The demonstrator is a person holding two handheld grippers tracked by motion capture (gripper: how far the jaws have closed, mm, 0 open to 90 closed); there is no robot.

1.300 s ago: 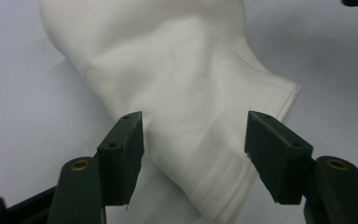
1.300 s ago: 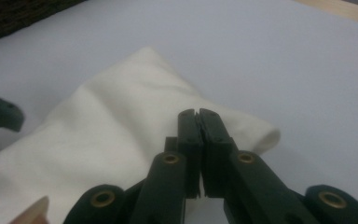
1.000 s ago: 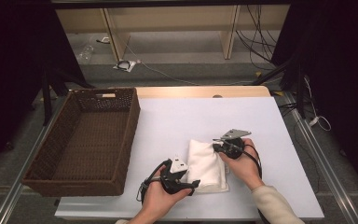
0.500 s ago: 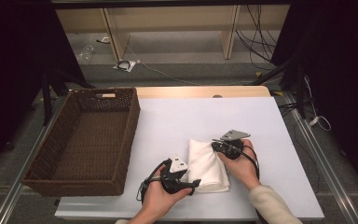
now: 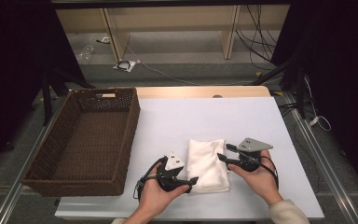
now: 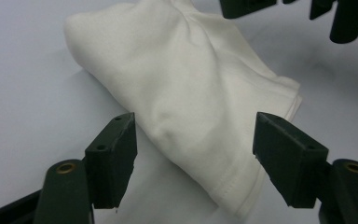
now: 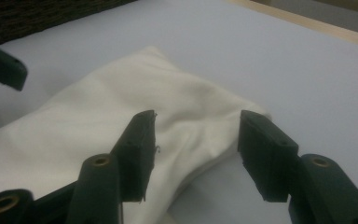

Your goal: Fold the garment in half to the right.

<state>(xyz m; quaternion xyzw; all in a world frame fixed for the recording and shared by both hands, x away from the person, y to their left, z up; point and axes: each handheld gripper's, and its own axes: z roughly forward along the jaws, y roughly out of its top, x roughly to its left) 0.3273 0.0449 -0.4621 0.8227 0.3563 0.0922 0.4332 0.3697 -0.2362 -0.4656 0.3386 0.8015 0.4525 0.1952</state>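
We hold our left gripper low at the near left corner of the folded white cloth, jaws spread wide and empty, pointing right. Our right gripper sits at the cloth's right edge, pointing left, jaws likewise wide apart with nothing between them. The cloth lies flat on the white tabletop, well apart from the brown wicker basket at left. Bare table stretches beyond the cloth.

White-topped table with a wicker basket and a folded white cloth.
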